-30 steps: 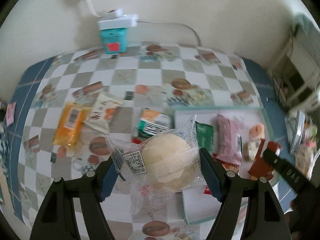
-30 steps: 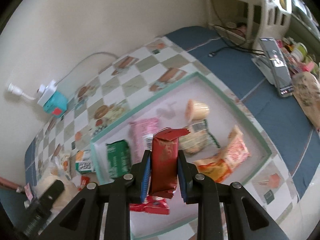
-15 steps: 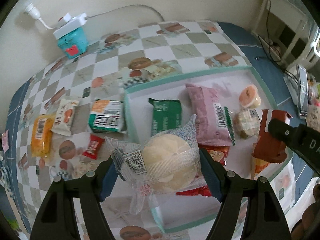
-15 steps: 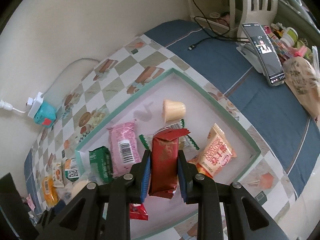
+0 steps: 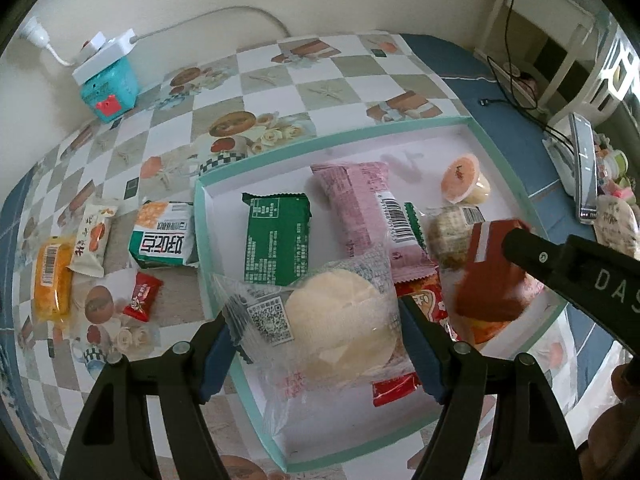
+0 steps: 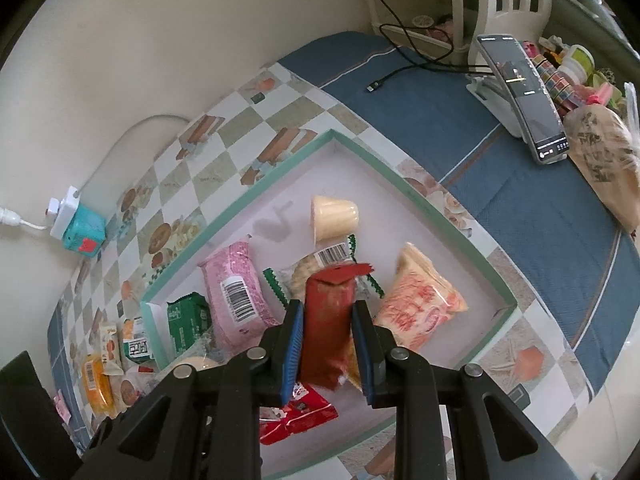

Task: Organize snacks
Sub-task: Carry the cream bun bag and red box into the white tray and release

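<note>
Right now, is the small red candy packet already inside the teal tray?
No, the small red candy packet lies on the checkered tablecloth, outside the teal tray's left wall.

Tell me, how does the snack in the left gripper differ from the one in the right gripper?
The bun packet in the left gripper is round, pale and in clear wrap; the red packet in the right gripper is slim, oblong and opaque. The bun packet spreads the jaws wide; the red packet leaves them narrow. Both are held above the tray.
</note>
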Action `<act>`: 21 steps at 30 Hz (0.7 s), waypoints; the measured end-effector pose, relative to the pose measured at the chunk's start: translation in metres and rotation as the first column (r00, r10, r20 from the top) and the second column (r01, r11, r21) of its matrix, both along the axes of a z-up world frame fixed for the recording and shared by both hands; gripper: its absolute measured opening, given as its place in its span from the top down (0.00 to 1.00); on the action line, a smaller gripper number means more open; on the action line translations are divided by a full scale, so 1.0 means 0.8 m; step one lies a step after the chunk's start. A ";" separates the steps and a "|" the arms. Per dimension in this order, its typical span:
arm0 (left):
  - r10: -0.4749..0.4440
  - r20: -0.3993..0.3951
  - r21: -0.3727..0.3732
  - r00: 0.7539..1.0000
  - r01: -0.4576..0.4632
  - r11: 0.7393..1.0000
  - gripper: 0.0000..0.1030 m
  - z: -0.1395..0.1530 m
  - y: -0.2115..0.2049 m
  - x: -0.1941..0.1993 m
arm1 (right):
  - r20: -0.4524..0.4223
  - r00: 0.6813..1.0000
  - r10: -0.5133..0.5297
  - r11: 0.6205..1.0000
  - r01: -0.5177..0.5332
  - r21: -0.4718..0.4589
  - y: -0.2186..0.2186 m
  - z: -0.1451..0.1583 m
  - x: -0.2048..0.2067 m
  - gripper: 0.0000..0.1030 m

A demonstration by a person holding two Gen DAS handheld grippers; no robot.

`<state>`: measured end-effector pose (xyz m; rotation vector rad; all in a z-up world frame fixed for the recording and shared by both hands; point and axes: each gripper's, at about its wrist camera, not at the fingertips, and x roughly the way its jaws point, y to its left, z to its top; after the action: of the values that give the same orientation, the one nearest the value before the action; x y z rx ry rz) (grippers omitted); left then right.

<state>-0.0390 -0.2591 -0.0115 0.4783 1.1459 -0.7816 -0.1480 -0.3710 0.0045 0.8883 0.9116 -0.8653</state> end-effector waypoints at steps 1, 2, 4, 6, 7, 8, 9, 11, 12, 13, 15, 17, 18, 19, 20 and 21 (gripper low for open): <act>0.010 -0.012 -0.003 1.000 -0.010 1.000 0.24 0.000 0.002 0.003 | -0.001 1.000 0.000 1.000 0.000 -0.001 0.000 0.000 0.000 0.74; 0.016 -0.016 -0.002 1.000 -0.016 1.000 0.24 0.000 0.003 0.005 | -0.004 1.000 0.002 1.000 -0.002 -0.002 0.001 0.000 0.001 0.74; 0.025 -0.020 0.004 0.999 -0.025 1.000 0.23 -0.001 0.005 0.008 | -0.007 1.000 0.002 1.000 -0.002 0.000 0.001 0.000 0.001 0.73; 0.037 -0.027 0.011 0.999 -0.037 0.999 0.23 -0.002 0.008 0.011 | -0.013 1.000 0.001 1.000 -0.001 0.001 0.001 -0.001 0.001 0.73; 0.042 -0.032 0.012 0.999 -0.042 0.999 0.22 -0.003 0.009 0.013 | -0.015 1.000 0.001 1.000 -0.001 0.000 0.001 0.000 0.001 0.72; 0.046 -0.038 0.012 0.998 -0.045 0.999 0.22 -0.003 0.010 0.014 | -0.016 1.000 0.000 1.000 0.000 0.000 0.001 0.000 0.001 0.71; 0.049 -0.044 0.009 0.998 -0.049 0.999 0.21 -0.003 0.011 0.016 | -0.017 1.000 0.000 1.000 0.000 -0.001 0.001 0.001 0.001 0.71; 0.055 -0.044 0.007 0.998 -0.055 0.998 0.17 -0.002 0.012 0.018 | -0.018 1.000 -0.002 1.000 0.002 -0.001 0.001 0.001 0.000 0.70; 0.058 -0.042 0.005 0.997 -0.058 0.998 0.16 -0.001 0.013 0.019 | -0.019 1.000 -0.003 1.000 0.003 -0.002 0.001 0.001 0.000 0.68; 0.062 -0.040 0.003 0.997 -0.062 0.998 0.16 0.000 0.014 0.020 | -0.020 1.000 -0.003 1.000 0.003 -0.002 0.001 0.001 0.000 0.67; 0.070 -0.042 -0.002 0.997 -0.071 0.998 0.16 0.002 0.017 0.023 | -0.022 1.000 -0.004 1.000 0.004 -0.002 0.001 0.001 0.000 0.65; 0.080 -0.050 -0.016 0.996 -0.081 0.997 0.15 0.005 0.021 0.027 | -0.024 1.000 -0.003 1.000 0.003 -0.003 0.001 0.001 0.000 0.65; 0.086 -0.053 -0.025 0.995 -0.087 0.996 0.15 0.007 0.023 0.029 | -0.025 1.000 -0.002 1.000 0.002 -0.005 0.001 0.002 0.000 0.65; 0.091 -0.053 -0.030 0.994 -0.092 0.995 0.14 0.008 0.024 0.031 | -0.025 1.000 -0.001 1.000 0.001 -0.006 0.001 0.002 0.000 0.65; 0.099 -0.052 -0.037 0.994 -0.101 0.994 0.11 0.011 0.027 0.034 | -0.027 1.000 0.000 1.000 0.000 -0.006 0.001 0.002 0.001 0.63; 0.110 -0.051 -0.043 0.993 -0.113 0.993 0.10 0.013 0.031 0.038 | -0.029 1.000 0.002 1.000 -0.002 -0.009 0.002 0.002 0.002 0.59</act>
<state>-0.0087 -0.2347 -0.0014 0.3555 1.1874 -0.7241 -0.1467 -0.3696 0.0061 0.8695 0.9331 -0.8821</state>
